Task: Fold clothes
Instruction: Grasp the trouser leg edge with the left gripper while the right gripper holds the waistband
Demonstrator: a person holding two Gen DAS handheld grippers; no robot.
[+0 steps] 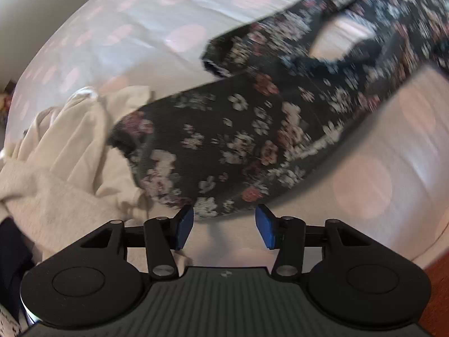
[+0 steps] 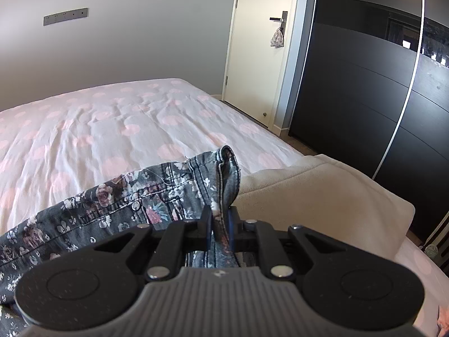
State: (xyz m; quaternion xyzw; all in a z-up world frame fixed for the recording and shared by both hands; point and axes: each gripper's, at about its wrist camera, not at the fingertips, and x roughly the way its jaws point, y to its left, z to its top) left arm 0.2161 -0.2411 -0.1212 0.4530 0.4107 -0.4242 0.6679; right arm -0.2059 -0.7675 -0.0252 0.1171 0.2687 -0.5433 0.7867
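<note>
Dark floral denim trousers [image 1: 252,129] hang blurred over the bed in the left wrist view, their lower end just beyond my left gripper [image 1: 224,226]. The left gripper is open and empty, its blue pads [image 1: 185,229] apart. In the right wrist view my right gripper [image 2: 220,226] is shut on the waistband of the floral trousers [image 2: 126,205], which trail left across the bed. A fold of the waistband [image 2: 227,165] stands up above the jaws.
The bed has a white sheet with pink dots [image 2: 112,129]. A cream garment [image 1: 64,151] lies crumpled at the left; a cream fleece [image 2: 317,199] lies right of the right gripper. A door [image 2: 261,56] and dark wardrobe [image 2: 364,84] stand beyond the bed.
</note>
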